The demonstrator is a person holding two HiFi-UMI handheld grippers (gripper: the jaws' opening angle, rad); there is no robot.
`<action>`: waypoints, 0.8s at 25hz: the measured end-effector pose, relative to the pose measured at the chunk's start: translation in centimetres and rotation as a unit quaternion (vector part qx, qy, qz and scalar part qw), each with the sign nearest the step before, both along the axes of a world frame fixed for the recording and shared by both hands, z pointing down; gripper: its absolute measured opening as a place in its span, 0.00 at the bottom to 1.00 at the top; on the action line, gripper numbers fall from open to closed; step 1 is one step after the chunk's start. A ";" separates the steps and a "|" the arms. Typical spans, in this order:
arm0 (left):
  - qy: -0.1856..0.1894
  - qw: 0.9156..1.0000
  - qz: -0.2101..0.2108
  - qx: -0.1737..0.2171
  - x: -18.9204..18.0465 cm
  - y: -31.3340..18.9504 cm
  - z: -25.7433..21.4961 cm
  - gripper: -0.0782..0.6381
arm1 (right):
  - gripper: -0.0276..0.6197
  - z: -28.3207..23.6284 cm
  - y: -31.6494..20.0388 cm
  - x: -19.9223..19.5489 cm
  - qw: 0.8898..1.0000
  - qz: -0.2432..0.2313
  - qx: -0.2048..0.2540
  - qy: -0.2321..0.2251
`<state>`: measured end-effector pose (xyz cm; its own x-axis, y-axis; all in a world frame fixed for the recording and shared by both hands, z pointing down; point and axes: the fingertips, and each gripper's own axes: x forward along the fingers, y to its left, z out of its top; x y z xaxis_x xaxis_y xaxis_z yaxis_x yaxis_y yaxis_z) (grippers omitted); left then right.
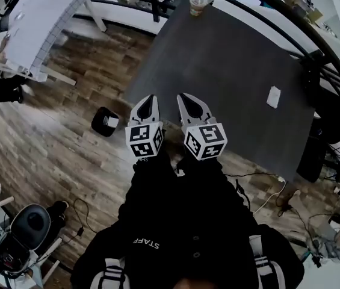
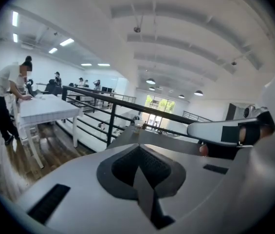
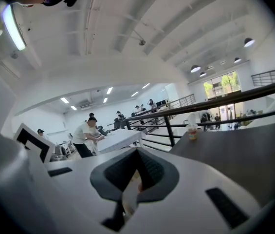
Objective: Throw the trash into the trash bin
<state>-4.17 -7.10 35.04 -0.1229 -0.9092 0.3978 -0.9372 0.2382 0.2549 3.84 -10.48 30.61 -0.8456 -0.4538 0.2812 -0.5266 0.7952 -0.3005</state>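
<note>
Both grippers are held side by side at the person's chest, pointing toward the desk (image 1: 218, 65). The left gripper (image 1: 147, 99) has its jaws pressed together with nothing between them. The right gripper (image 1: 189, 99) also has its jaws pressed together; a pale sliver at their seam is too small to tell. A black bin (image 1: 105, 121) stands on the floor (image 1: 61, 137), just off the desk's near left corner. A white scrap (image 1: 273, 97) lies near the desk's right edge. A cup (image 1: 198, 5) stands at its far edge.
</note>
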 end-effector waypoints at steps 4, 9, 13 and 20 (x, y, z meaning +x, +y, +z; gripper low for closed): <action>-0.007 0.997 0.072 0.021 6.2 -4.7 -2.5 0.11 | 0.07 -2.3 -3.3 6.9 0.997 0.075 0.023 0.000; -0.009 0.988 0.147 0.040 14.0 -9.5 -4.7 0.11 | 0.07 -4.9 -6.5 14.4 0.988 0.146 0.053 0.005; -0.025 0.977 0.204 0.054 20.9 -12.3 -6.5 0.11 | 0.07 -6.6 -8.3 20.8 0.977 0.203 0.066 0.008; -0.034 0.958 0.272 0.081 28.3 -14.6 -9.1 0.11 | 0.07 -9.1 -9.8 28.0 0.959 0.265 0.097 0.013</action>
<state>24.14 -21.68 25.92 0.3670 -0.8948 0.2541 -0.9268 -0.3284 0.1820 31.81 -20.27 21.53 -0.4762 -0.8636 0.1655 -0.8774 0.4539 -0.1555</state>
